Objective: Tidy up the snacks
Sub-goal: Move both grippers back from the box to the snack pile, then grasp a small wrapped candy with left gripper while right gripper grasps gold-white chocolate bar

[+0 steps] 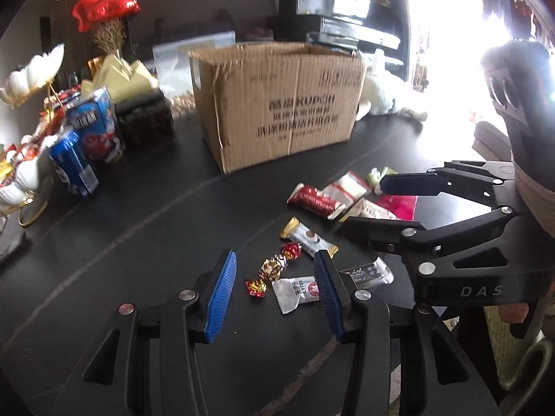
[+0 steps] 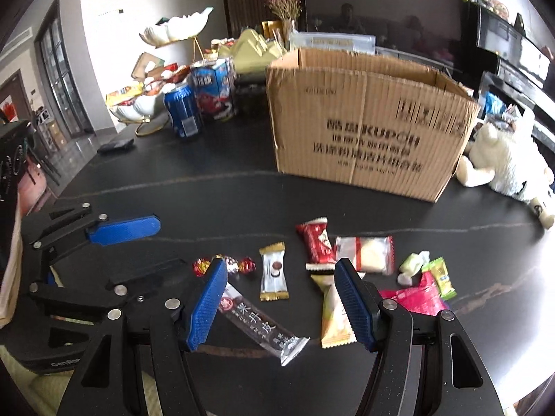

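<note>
Several wrapped snacks lie loose on the black table (image 2: 242,190) in front of an open cardboard box (image 2: 364,121) (image 1: 277,104). My left gripper (image 1: 275,256) is open and hovers over red-and-gold foil candies (image 1: 274,267) and a white packet (image 1: 298,291), touching neither. My right gripper (image 2: 280,263) is open above a white-and-gold packet (image 2: 274,272), with a long clear dark packet (image 2: 260,326) and a cream-yellow packet (image 2: 334,319) beneath its fingers. A red packet (image 2: 315,242) and a white-and-red packet (image 2: 364,253) lie just beyond. The two grippers hang side by side.
A pink wrapper (image 2: 412,298) and green candies (image 2: 440,274) lie at the right. A blue can (image 2: 182,109), a blue carton (image 2: 215,90) and a white tiered dish (image 2: 180,27) stand at the back left. A white plush toy (image 2: 503,163) lies right of the box.
</note>
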